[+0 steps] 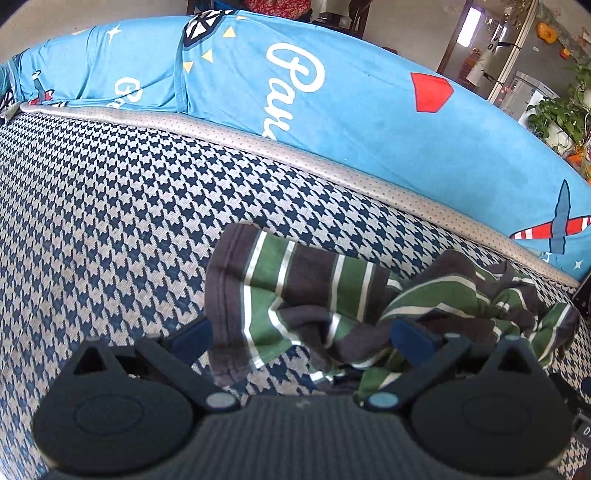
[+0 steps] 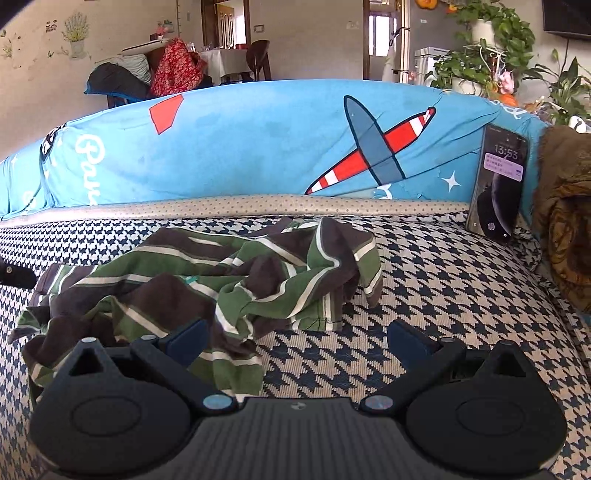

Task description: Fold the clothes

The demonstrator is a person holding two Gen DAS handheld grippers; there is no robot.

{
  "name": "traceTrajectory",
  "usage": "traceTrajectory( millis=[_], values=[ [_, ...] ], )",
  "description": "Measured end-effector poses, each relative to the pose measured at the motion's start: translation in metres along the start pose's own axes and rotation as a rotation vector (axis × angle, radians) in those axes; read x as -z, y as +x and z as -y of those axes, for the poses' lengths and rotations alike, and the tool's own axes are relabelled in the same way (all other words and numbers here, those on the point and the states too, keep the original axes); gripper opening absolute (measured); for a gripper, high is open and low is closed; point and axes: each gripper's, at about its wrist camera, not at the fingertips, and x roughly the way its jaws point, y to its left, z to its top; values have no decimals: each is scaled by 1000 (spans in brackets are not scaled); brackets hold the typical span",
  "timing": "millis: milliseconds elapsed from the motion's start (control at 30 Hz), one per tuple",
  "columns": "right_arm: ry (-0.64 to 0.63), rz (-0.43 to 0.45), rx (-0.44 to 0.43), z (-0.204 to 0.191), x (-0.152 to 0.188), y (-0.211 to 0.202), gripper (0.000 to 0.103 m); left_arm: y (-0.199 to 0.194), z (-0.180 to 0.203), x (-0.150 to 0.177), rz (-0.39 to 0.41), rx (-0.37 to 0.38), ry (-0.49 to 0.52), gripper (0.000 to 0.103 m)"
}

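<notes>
Crumpled striped garment [image 1: 332, 295] between spread fingers [image 1: 192, 338], seemingly ungripped.

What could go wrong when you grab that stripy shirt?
The striped shirt lies bunched in a heap, so the open right gripper or left gripper might pinch several layers at once and fold it crooked. The phone leans upright against the blue cushion; tugging cloth nearby might tip it.

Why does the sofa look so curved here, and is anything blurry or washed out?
Left wrist view: fisheye lens bows the blue printed backrest cover; the bright doorway is overexposed. Right wrist view: milder bending, the crumpled green-and-brown striped shirt is sharp, even daylight, no harsh shadows.
</notes>
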Motion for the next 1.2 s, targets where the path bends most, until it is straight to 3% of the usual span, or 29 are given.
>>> traceTrajectory(
  millis=[333,733,833,1067,1200],
  values=[
    [159,-35,32,42,-3,29,103,9,-15,-2,-41,-11,-41,103],
    [185,-48,0,28,4,53,102,16,-14,2,-84,3,-57,103],
    [170,-28,13,21,3,54,90,17,-12,2,-94,11,-55,103],
    [137,-10,6,12,0,51,39,18,-4,5,-96,13,-40,103],
    [152,34,32,17,-4,42,28,20,1,8,-101,9,-26,103]
  ],
)
